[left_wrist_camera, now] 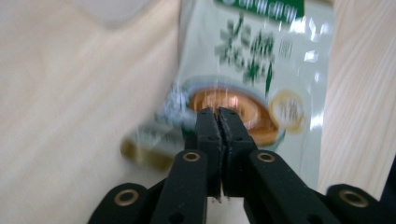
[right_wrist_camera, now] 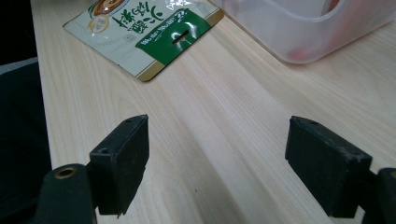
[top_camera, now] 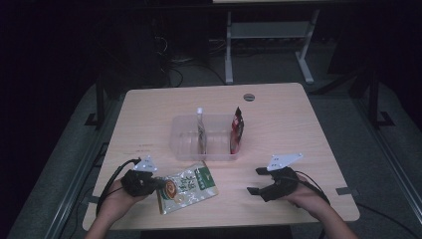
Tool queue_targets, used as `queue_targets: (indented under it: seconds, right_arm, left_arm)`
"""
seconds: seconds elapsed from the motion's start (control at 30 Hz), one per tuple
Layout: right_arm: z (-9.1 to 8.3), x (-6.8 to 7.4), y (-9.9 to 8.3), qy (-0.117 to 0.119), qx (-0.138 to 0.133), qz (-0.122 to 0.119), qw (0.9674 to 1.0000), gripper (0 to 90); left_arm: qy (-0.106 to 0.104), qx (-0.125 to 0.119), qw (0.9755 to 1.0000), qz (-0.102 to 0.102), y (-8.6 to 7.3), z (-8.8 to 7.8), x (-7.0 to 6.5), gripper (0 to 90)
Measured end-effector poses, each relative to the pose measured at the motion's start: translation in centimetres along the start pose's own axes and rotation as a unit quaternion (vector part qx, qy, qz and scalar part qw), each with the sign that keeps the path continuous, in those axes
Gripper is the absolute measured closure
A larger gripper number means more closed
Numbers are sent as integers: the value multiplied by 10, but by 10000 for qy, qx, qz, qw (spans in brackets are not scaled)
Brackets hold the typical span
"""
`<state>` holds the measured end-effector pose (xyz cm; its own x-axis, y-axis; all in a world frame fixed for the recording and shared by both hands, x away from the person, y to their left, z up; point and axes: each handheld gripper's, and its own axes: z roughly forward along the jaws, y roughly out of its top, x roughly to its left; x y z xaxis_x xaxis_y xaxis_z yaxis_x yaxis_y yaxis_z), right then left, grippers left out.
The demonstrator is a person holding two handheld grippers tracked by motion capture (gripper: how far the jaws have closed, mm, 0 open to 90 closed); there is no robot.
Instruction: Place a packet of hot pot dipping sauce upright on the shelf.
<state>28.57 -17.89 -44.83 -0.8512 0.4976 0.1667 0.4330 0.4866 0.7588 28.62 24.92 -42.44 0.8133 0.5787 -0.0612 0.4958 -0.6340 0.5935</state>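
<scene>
A white and green snack pouch with a bowl pictured on it lies near the table's front edge. My left gripper is at the pouch's left edge, its jaws pressed almost together on the pouch near the bowl picture; that view is blurred. My right gripper hovers over bare wood at the front right, jaws wide apart and holding nothing. A clear plastic tray sits mid-table with a red pouch standing at its right end and a thin clear packet upright in its middle.
The wooden table has a round cable hole near its far edge. A white frame stand is on the dark floor beyond. Cables trail from both grippers off the front edge.
</scene>
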Motion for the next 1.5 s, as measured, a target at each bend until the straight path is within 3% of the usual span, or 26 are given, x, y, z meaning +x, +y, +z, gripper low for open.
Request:
queue_targets:
  seconds: [0.13, 0.2, 0.3, 0.43, 0.53, 0.6, 0.93, 1.2, 1.4, 1.5]
  right_arm:
    - [0, 1, 0, 10, 4, -4, 10000, 211]
    - [0, 1, 0, 14, 7, -10, 10000, 211]
    - [0, 0, 0, 6, -8, -6, 10000, 211]
    - [-1, 0, -1, 7, -23, -8, 10000, 211]
    - [-1, 1, -1, 8, -15, -5, 10000, 211]
    - [0, 1, 0, 7, 3, -8, 10000, 211]
    - [0, 2, -1, 19, 15, 2, 10000, 212]
    - [1, 3, 0, 44, 35, -31, 10000, 212]
    - [1, 2, 1, 126, 88, 126, 9998, 213]
    - [-1, 1, 5, 322, 181, 256, 9990, 145]
  left_arm:
    - [60, -15, 9998, 175, 12, 7, 3, 748]
    - [90, 33, 9997, 244, 16, 13, 6, 641]
    - [36, 128, 9996, 235, 18, 23, 11, 547]
    - [-131, 132, 9997, 163, 13, 32, 14, 446]
    - [-470, 107, 9988, 13, 7, 38, 15, 363]
    - [-569, 75, 9983, 93, 5, 41, 12, 322]
    - [-387, 117, 9990, 188, 7, 40, 7, 487]
    - [-346, 150, 9989, 269, 8, 37, 5, 766]
    - [-494, 7, 9987, 138, 5, 34, 7, 887]
    - [-601, -84, 9981, 45, 4, 32, 8, 891]
